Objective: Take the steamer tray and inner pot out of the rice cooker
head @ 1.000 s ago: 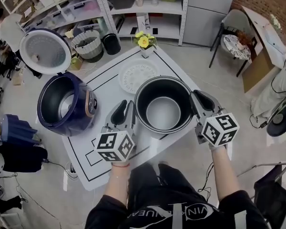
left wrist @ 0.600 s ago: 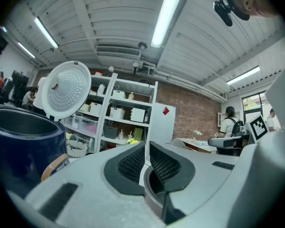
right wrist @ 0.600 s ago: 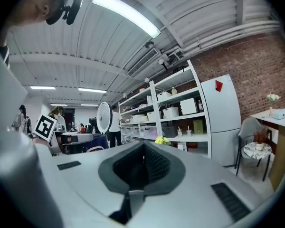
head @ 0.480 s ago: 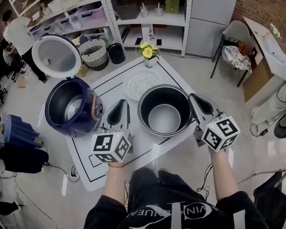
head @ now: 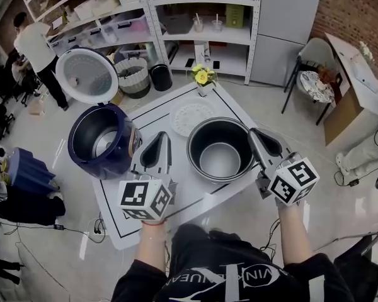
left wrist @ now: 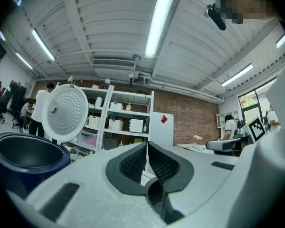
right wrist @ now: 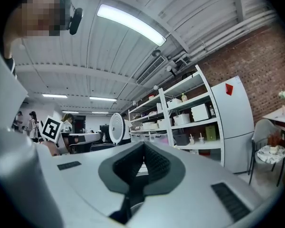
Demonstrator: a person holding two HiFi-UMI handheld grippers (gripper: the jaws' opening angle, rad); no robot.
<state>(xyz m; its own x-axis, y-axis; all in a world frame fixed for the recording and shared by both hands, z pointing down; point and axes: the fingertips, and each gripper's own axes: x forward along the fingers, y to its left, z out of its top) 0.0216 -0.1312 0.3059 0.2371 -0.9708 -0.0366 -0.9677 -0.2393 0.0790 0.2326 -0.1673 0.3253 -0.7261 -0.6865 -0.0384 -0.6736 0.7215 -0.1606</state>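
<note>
The table's (head: 116,209) near edge is disappearing under the two marker cubes and the person's dark top, and the steamer tray (head: 189,117) is lying pale and flat at the far side, its holes too fine to make out. The rice cooker (head: 103,142) is sitting at the table's left edge, lid (head: 87,74) standing open, body showing hollow; in the left gripper view it is getting cut off at the frame edge (left wrist: 23,156). A small vase of yellow flowers (head: 203,77) is standing at the far corner, with shelving (head: 176,17) behind it. The left gripper (head: 160,140) is hovering between cooker and inner pot (head: 220,150), its jaws just having closed, now pressed together on nothing (left wrist: 147,145). The right gripper (head: 254,133) is overlapping the pot's right rim from above; contact cannot be told, and its jaws are likewise pressed together, empty (right wrist: 143,148). The pot is sitting mid-table, dark-walled, with a grey base.
</note>
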